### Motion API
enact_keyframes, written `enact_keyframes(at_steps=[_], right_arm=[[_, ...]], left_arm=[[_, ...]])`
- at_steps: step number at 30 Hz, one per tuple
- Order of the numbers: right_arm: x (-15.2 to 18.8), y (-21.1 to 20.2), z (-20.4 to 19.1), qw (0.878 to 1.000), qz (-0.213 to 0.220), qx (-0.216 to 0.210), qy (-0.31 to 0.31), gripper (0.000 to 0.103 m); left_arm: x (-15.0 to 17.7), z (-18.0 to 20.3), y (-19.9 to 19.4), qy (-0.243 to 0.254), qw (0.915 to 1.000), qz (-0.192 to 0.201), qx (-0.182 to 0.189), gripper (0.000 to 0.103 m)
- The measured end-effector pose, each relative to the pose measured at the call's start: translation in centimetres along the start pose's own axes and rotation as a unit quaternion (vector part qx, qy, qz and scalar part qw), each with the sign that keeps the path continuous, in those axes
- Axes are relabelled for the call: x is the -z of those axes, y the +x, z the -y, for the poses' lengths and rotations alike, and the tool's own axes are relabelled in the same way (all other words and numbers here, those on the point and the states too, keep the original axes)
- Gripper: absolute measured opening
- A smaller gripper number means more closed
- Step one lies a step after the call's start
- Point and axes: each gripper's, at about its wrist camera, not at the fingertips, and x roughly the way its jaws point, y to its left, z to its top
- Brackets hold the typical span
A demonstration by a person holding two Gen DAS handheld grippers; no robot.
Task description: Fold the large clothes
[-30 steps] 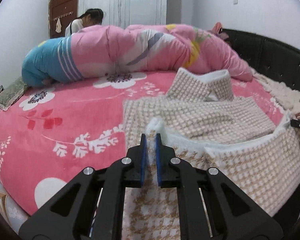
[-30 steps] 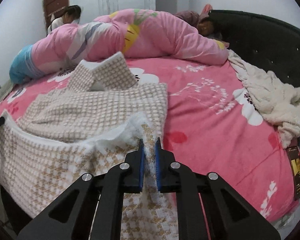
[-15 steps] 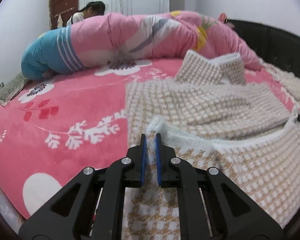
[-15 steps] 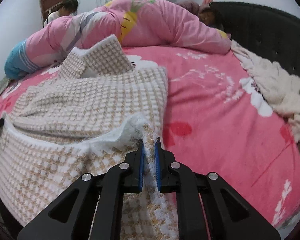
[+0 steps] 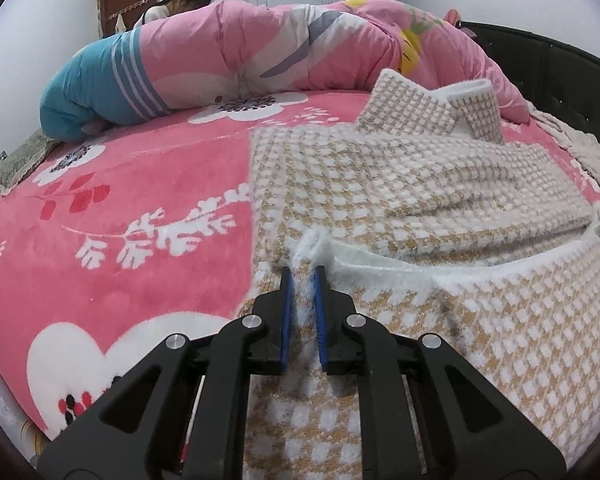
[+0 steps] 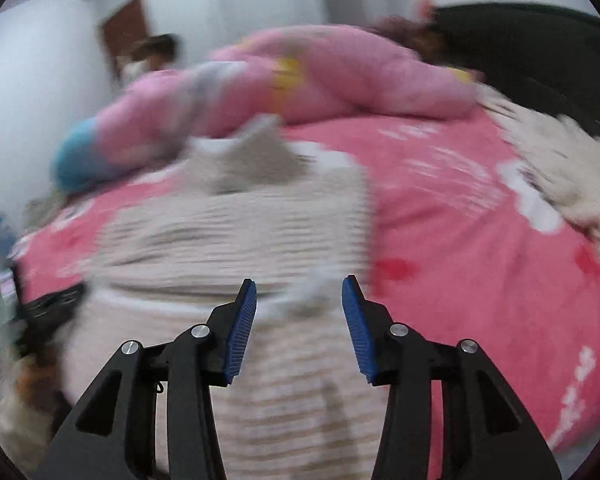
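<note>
Left wrist view: one checked beige-and-white coat (image 5: pixel 400 184) lies spread on the pink flowered bed (image 5: pixel 132 184), its collar standing up at the far end and its near hem folded back over the body, showing a white fleecy lining. The left gripper (image 5: pixel 303 280) has its jaws nearly together, pinching the left corner of that folded hem; white pile shows between the two blue pads (image 5: pixel 286 316). One rolled pink-and-blue quilt (image 5: pixel 236 56) lies across the far side of the bed, past the collar. One person (image 5: pixel 176 2) sits behind the quilt, by a brown door. A black headboard (image 5: pixel 572 80) curves along the right, with one cream blanket (image 5: pixel 588 152) heaped below it, just beside the coat's right edge. A grey mat lies at the bed's left edge.

Right wrist view: the picture is smeared by motion. The right gripper (image 6: pixel 299 296) has its jaws opening, pads (image 6: pixel 242 328) well apart; the right hem corner of the coat (image 6: pixel 236 240) stands loose between them, not pressed by either pad. The left gripper (image 6: pixel 48 304) shows as a black shape at the coat's left edge. The quilt (image 6: pixel 308 80) and cream blanket (image 6: pixel 560 168) border the open pink bed (image 6: pixel 472 264) to the right of the coat.
</note>
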Motion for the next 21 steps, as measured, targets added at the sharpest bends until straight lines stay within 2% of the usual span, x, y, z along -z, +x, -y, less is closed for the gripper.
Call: enact_keyframes(at_steps=[3,5,6,7,8,9,11,12,13,15,18,21], right_arm=[[1.5,3.2,-4.8,0.996,-0.045,-0.037,-0.065,0.044],[3.4,8.2,-6.4,0.99,-0.111,-0.024,-0.08,0.045],[4.2,9.7,-6.3,0.989,-0.126,-0.023,-0.074,0.047],[4.8,10.7,-5.7,0.991,-0.12,-0.032,-0.053,0.049],[4.8,10.6,-5.3,0.992,-0.116,-0.042,-0.037,0.049],[4.6,10.3,-5.0,0.992,-0.115,-0.05,-0.026,0.049],[4.5,10.0,-4.7,0.992,-0.117,-0.055,-0.016,0.049],[4.5,9.9,-4.9,0.992,-0.116,-0.053,-0.018,0.049],[4.3,9.7,-5.0,0.992,-0.114,-0.049,-0.02,0.049],[3.8,8.7,-5.4,0.993,-0.108,-0.043,-0.02,0.049],[2.7,5.8,-6.5,0.995,-0.075,-0.045,-0.038,0.049],[2.4,3.8,-7.2,0.995,-0.062,-0.052,-0.055,0.049]], left_arm=[[-0.3,-0.1,0.1,-0.002,1.0,-0.008,0.005,0.012],[-0.7,-0.3,-0.4,-0.007,0.9998,-0.014,0.012,0.017],[-0.8,-0.4,-0.9,-0.01,0.9998,-0.013,0.008,0.022],[-0.9,-0.4,-1.8,-0.011,0.9999,-0.004,-0.002,0.036],[-1.0,-0.3,-2.7,-0.01,0.9999,0.007,0.0,0.041],[-1.1,-0.1,-4.1,-0.006,0.9996,0.023,0.015,0.042],[-1.1,0.6,-6.2,-0.004,0.9968,0.038,0.071,0.052],[-0.9,1.2,-7.0,-0.007,0.9929,0.04,0.112,0.055],[-0.7,2.3,-7.5,-0.004,0.9872,0.035,0.155,0.056],[0.1,4.7,-7.6,0.017,0.9794,0.013,0.201,0.056],[1.7,8.2,-6.7,0.061,0.9779,-0.017,0.199,0.056],[3.2,9.4,-4.9,0.076,0.982,-0.049,0.166,0.059]])
